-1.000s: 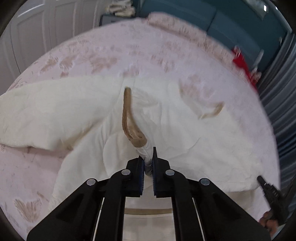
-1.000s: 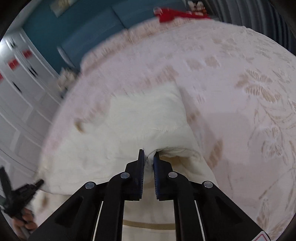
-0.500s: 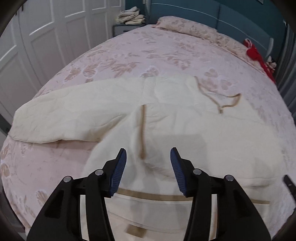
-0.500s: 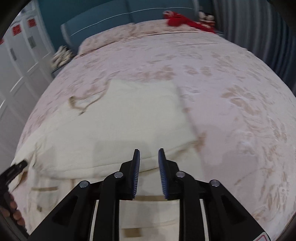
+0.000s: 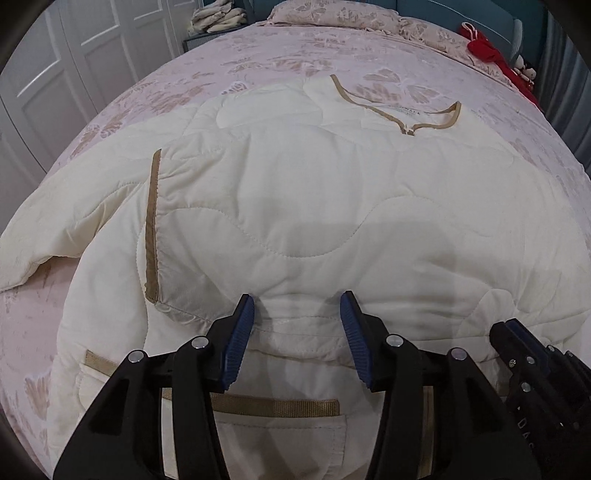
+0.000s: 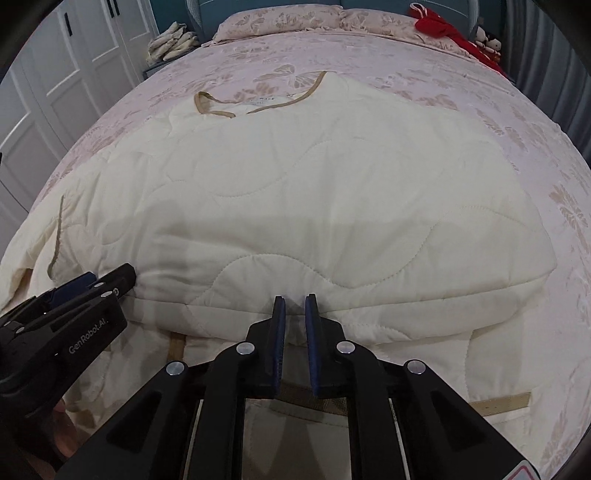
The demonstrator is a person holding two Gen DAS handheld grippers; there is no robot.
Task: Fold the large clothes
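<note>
A cream quilted jacket [image 5: 314, 206] with tan trim lies spread on the bed, collar [image 5: 406, 122] at the far end, its sides folded in over the body. My left gripper [image 5: 297, 306] is open just above the near folded edge, with nothing between its blue pads. In the right wrist view the jacket [image 6: 314, 192] fills the middle. My right gripper [image 6: 294, 301] hovers at the same folded edge, its jaws closing to a narrow gap, and I see no fabric pinched. Each gripper shows in the other's view: right [image 5: 517, 339], left [image 6: 103, 280].
The bed [image 5: 258, 48] has a pink floral cover and pillows [image 6: 280, 20] at its head. A red cloth [image 5: 484, 48] lies at the far right corner. White wardrobe doors [image 5: 74, 55] stand on the left, with a pile of folded laundry [image 5: 218, 16] beyond.
Both grippers let go of the fabric they held and drew back toward the jacket's near edge. The left opened wide. The right parted slightly, then narrowed. The sleeve now lies flat on the body.
</note>
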